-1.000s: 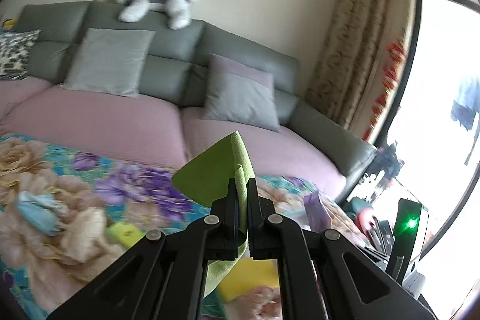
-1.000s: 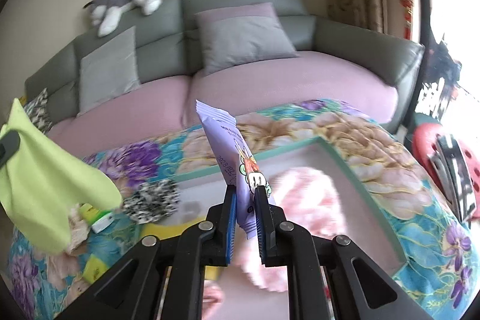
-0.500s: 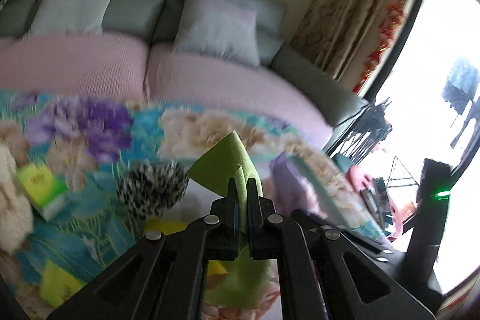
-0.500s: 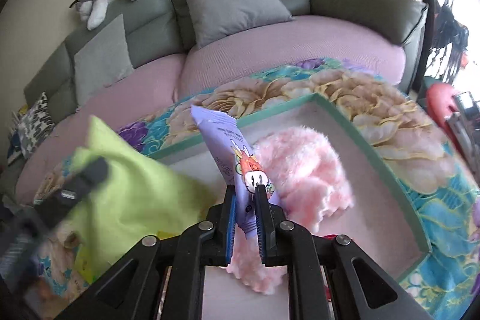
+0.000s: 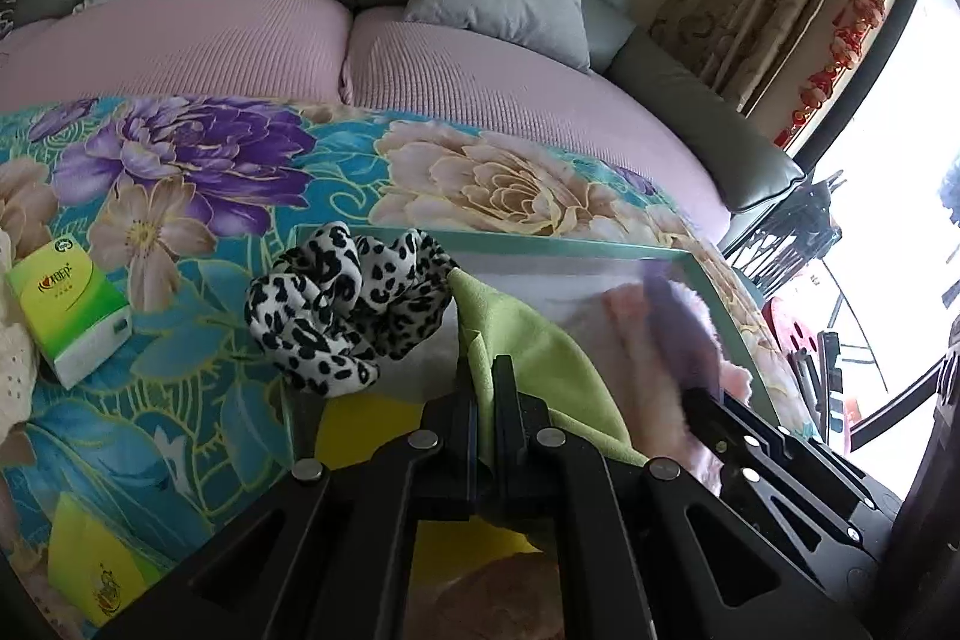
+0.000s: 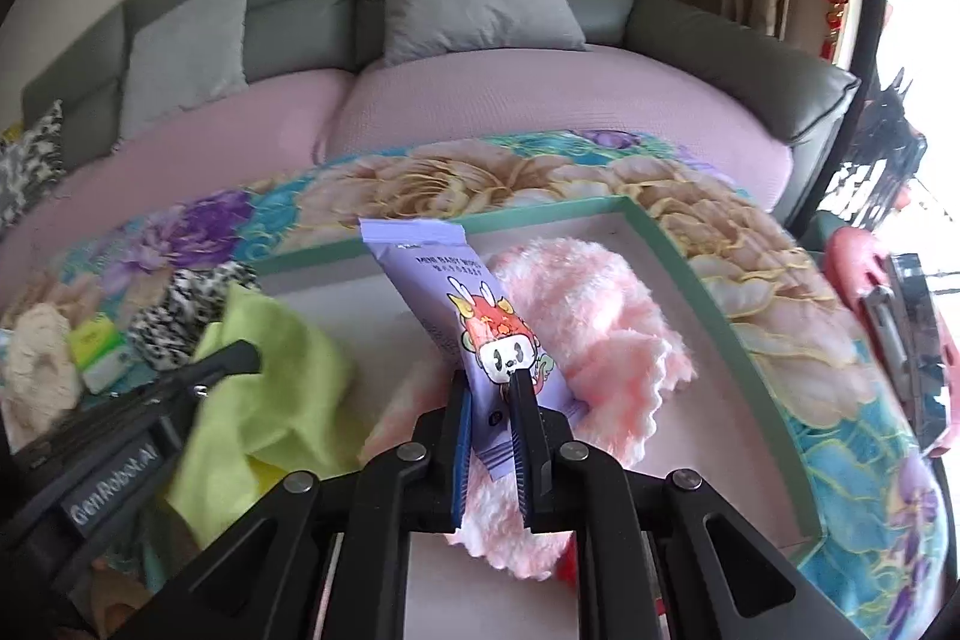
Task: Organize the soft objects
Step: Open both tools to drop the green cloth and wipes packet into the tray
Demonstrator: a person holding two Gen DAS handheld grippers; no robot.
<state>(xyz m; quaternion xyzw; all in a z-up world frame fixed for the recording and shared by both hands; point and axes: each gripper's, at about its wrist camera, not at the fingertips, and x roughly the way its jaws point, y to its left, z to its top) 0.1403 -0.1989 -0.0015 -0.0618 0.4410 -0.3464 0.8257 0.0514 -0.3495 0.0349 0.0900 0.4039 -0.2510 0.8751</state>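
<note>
My left gripper [image 5: 485, 369] is shut on a lime green cloth [image 5: 528, 358] and holds it low inside the green-rimmed tray [image 5: 540, 244]; the cloth [image 6: 270, 388] also shows at the left of the right wrist view. My right gripper [image 6: 491, 382] is shut on a purple wipes packet [image 6: 462, 316] above a fluffy pink cloth [image 6: 600, 316] that lies in the tray [image 6: 690, 268]. A leopard-print cloth [image 5: 342, 304] lies over the tray's left rim. A yellow item [image 5: 372, 424] lies in the tray under the left gripper.
The tray rests on a floral blanket [image 5: 192, 172] in front of a grey sofa with pink seat covers [image 6: 480, 100]. Green tissue packs [image 5: 66, 304] and a cream cloth [image 6: 36, 352] lie on the blanket at left. A red object [image 6: 888, 304] stands at right.
Both grippers have moved down and forward toward the tray. The green cloth has dropped from above the blanket into the tray, and the packet has come lower over the pink cloth.
</note>
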